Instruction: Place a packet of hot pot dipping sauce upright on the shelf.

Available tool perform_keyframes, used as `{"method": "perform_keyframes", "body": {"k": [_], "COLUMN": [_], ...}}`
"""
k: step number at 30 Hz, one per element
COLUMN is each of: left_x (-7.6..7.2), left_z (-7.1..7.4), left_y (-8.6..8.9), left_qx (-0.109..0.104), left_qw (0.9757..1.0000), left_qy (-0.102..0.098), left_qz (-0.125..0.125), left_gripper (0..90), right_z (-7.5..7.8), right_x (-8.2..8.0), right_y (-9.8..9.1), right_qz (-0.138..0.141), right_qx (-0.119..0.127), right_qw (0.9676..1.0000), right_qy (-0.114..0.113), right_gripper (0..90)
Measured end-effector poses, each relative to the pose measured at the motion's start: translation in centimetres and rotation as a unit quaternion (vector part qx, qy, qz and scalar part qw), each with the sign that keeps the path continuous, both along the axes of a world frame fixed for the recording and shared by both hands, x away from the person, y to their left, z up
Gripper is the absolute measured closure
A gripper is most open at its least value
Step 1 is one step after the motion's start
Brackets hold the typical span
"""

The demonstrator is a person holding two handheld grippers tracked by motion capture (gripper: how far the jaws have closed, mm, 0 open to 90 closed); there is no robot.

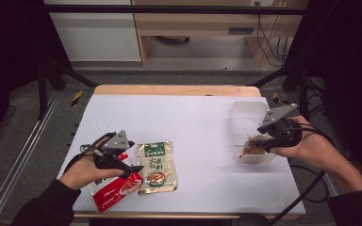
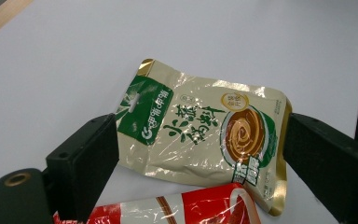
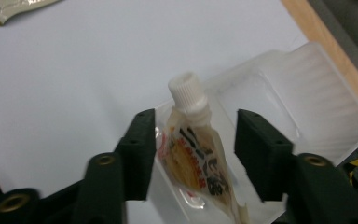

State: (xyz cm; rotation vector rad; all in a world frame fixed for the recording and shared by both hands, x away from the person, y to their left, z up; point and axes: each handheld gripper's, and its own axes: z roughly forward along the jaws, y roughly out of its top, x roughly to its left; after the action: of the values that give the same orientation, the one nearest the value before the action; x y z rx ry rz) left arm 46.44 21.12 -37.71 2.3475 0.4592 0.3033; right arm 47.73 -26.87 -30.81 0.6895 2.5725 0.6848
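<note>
Right gripper (image 3: 191, 154): jaws parted, spouted pouch (image 3: 196, 158) apparently released into clear bin (image 3: 335, 116). Left gripper (image 2: 200, 154): open above beige sachet (image 2: 200, 130). Next: close on it.

The table (image 1: 193, 117) has a plain white top with a pale wood strip along its far edge. Near the front left corner lies a cream-and-gold sachet (image 2: 205, 135) with a green label panel, dark green lettering and a brown swirl picture ringed in green. Beside it is a red and white packet (image 1: 115, 186) with a thin brown stripe. Near the right edge, a translucent white container (image 3: 303, 93) holds a clear spout pouch (image 3: 196, 158) with a white cap and orange, red and black print. The gripper jaws are black.
</note>
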Motion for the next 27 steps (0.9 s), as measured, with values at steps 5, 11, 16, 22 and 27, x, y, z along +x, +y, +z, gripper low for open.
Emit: {"method": "perform_keyframes", "body": {"k": [5,11,16,22,27], "left_x": [0.1,0.4,1.2,2.5,3.9], "left_z": [0.0,0.1,0.3,1.3,1.4], "left_y": [0.0,0.1,0.3,0.6,0.8], "left_qx": [0.005,0.005,0.010,0.016,0.020], "left_qw": [1.0000,1.0000,0.9997,0.9989,0.9979], "left_qy": [-0.002,-0.006,-0.010,-0.022,-0.030], "left_qz": [0.002,0.006,0.022,0.038,0.054], "left_gripper": [10.5,10.8,10.9,11.4,16.3], "right_z": [1.2,2.8,3.0,2.3,0.6], "right_x": [-0.7,-2.4,-3.7,-4.6,-5.0], "right_y": [1.8,5.3,8.5,11.4,13.2], "right_qz": [-0.003,0.022,0.037,0.038,0.053], "right_qx": [0.018,0.048,0.067,0.084,0.098], "right_qw": [0.9982,0.9938,0.9896,0.9853,0.9825], "right_qy": [-0.057,-0.098,-0.122,-0.144,-0.149], "right_gripper": [22.3,19.0,20.1,31.7,39.2]}}
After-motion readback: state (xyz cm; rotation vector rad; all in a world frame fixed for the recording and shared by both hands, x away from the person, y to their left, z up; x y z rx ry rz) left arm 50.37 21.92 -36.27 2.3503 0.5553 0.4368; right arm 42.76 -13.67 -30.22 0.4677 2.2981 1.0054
